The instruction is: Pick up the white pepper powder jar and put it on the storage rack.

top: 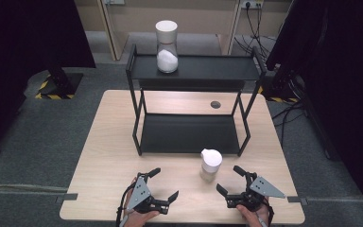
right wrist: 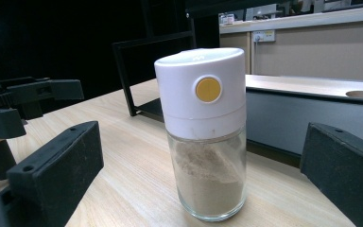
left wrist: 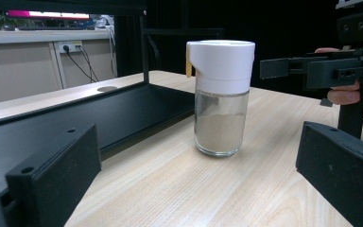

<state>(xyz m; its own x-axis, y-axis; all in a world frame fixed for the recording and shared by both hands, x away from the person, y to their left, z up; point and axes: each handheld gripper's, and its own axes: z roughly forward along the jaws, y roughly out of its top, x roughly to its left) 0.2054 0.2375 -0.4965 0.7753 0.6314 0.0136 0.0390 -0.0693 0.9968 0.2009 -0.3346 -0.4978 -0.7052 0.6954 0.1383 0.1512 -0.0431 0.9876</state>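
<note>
Glass-bodied, white-capped, two round shakers flank the black metal rack point(top: 191, 135): one point(top: 167, 46) on its top shelf, one point(top: 210, 164) before it, between the gaping left gripper point(top: 164, 183) and right gripper point(top: 229, 179)

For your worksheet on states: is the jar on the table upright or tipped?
Upright: the jar stands on its base on the table, white lid on top.

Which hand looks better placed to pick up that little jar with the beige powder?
Probably the right hand-held gripper: its open jaws sit just beside the beige-powder jar on the table, framing it closely in the right gripper view. The left hand-held gripper, also open, is farther away.
</note>
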